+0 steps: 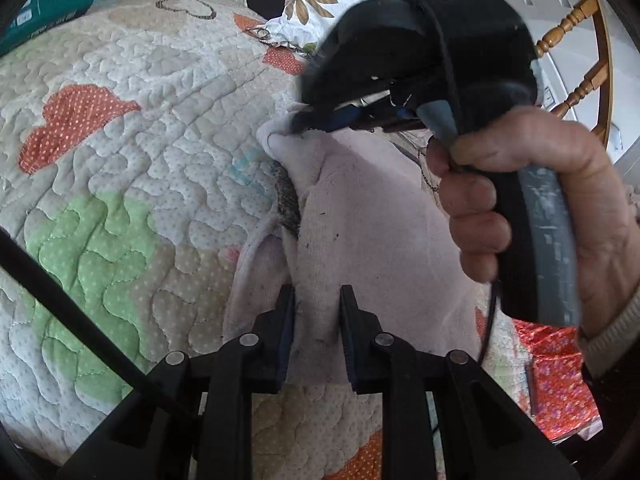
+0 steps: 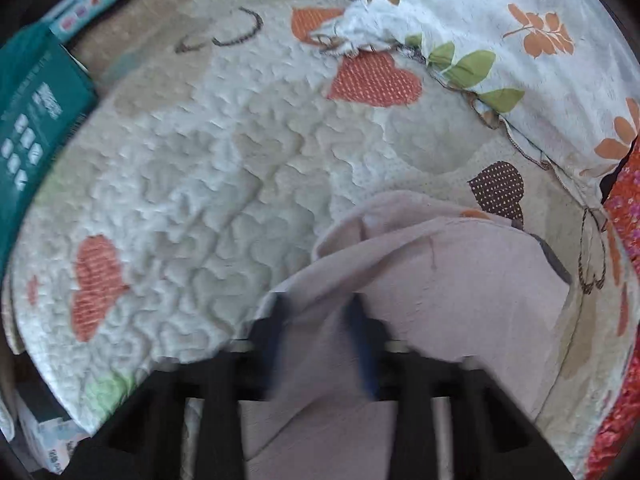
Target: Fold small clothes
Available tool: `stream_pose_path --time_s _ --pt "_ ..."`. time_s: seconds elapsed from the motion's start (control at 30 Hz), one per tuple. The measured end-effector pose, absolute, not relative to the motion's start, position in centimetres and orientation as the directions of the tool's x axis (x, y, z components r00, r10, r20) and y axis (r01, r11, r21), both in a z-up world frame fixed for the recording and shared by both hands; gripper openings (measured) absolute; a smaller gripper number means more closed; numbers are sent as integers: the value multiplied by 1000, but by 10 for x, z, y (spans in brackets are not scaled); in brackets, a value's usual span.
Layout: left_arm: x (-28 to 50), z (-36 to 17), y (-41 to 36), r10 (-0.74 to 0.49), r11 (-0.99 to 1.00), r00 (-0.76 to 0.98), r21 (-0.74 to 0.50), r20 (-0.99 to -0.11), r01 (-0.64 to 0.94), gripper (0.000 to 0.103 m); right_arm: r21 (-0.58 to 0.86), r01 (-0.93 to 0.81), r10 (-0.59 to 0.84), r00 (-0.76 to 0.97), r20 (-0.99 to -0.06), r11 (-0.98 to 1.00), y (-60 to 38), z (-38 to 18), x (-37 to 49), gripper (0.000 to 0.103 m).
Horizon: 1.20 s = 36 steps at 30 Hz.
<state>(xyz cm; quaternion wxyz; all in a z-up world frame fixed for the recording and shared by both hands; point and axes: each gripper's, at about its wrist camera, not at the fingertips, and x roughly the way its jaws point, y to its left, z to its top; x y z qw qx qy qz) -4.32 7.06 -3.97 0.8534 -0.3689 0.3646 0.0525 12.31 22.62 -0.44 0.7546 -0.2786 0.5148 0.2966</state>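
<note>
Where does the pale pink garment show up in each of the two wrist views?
Left wrist view: pale pink garment lies centre to lower centre, running up to the right tool.
Right wrist view: lower centre-right, draped between that tool's fingers.
Shared landmark: the teal box, at the left edge in both.

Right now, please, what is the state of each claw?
Left claw: closed on the near edge of the pale pink garment.
Right claw: closed on a far fold of the same garment.
</note>
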Motion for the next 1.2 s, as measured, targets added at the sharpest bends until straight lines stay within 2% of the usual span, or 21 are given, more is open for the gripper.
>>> stream_pose_path --time_s 0.13,0.27,0.43,0.47,0.53,0.57,0.6,0.7,0.77,0.8,0.87,0.97,1.2 --pt "-48 -40 74 -202 703 727 -614 -656 -359 21 -121 -683 220 390 -894 721 215 25 136 1" --pt "-45 -40 74 -202 707 723 -610 -660 -359 20 -113 -606 218 446 -868 787 212 43 158 1" --pt "-44 -41 75 -203 702 724 -614 -659 -362 20 30 -657 237 229 -944 754 231 23 163 2" --pt "-43 -41 75 -202 701 724 -614 -660 -363 20 43 -657 230 201 -952 753 232 18 159 7" --pt "-41 -42 75 -199 702 722 -610 -663 -366 20 29 -658 204 192 -960 753 235 10 150 28" --pt "-41 -42 74 -198 704 722 -609 -664 -367 20 8 -657 187 203 -961 754 238 6 145 44" --pt "-41 -41 74 -197 705 722 -607 -664 -367 20 -16 -651 164 216 -962 759 241 3 143 47" --pt "-41 -42 74 -198 703 722 -609 -663 -367 21 -50 -602 109 225 -968 797 245 -12 146 48" --pt "-40 -43 74 -200 701 722 -611 -663 -367 21 -82 -594 85 247 -965 800 250 -16 146 48" --pt "-40 -43 74 -199 703 721 -609 -664 -368 21 -94 -600 83 260 -962 795 252 -16 144 39" --pt "-40 -41 73 -196 706 721 -606 -665 -367 21 -124 -610 87 304 -949 782 254 -13 142 6" --pt "-41 -41 72 -199 705 723 -609 -662 -364 21 -121 -592 112 342 -933 797 241 3 144 6" --pt "-44 -40 73 -203 706 725 -611 -658 -357 21 -263 -455 36 550 -834 851 202 64 160 5"
